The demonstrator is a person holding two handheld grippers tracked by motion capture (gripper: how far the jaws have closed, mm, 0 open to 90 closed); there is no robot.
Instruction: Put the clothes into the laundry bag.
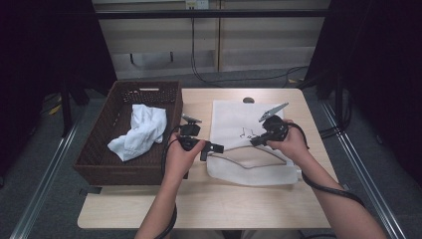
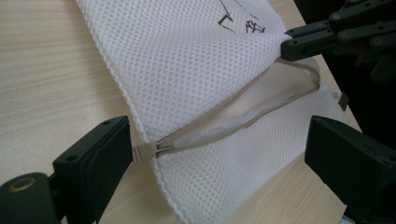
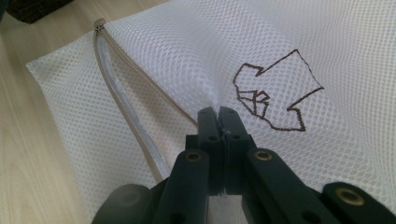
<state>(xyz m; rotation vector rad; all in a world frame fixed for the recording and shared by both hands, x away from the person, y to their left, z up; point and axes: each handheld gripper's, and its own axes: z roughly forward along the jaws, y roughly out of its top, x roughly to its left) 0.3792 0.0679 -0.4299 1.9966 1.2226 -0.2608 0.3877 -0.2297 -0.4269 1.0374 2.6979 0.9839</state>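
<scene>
Wooden table (image 1: 278,199) | right gripper (image 1: 255,141) pinching mesh bag (image 1: 234,124) | left gripper (image 1: 213,148) agape beside zipper (image 2: 159,147)

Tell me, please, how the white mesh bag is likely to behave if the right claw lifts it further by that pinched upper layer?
The mesh bag is probably floppy: it tents up where the right claw pinches it. It looks light, being thin open netting lying flat. The unzipped mouth would likely gape wider, since only the top layer seems held.
</scene>
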